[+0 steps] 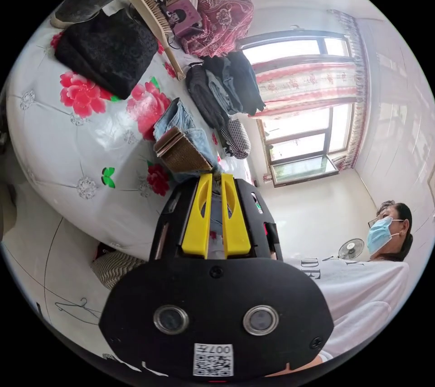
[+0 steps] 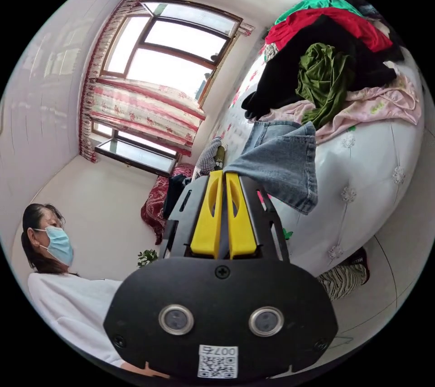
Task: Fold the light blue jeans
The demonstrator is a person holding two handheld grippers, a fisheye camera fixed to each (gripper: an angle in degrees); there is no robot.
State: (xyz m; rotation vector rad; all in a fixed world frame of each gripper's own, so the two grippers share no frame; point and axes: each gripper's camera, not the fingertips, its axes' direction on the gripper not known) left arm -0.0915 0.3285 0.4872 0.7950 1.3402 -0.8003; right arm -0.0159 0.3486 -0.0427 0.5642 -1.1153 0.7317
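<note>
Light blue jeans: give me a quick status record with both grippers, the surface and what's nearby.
item: light blue jeans, partly lifted off the bed
left gripper: shut on jeans
right gripper: shut on jeans
surface: white floral bed cover
nearby, left gripper view: black folded garment, wooden brush
nearby, right gripper view: clothes pile

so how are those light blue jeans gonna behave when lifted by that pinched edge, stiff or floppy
Probably floppy: in the right gripper view the jeans already hang off the bed edge past the gripper. Likely fairly heavy, since the denim looks thick. They may drag the pink cloth behind.
</note>
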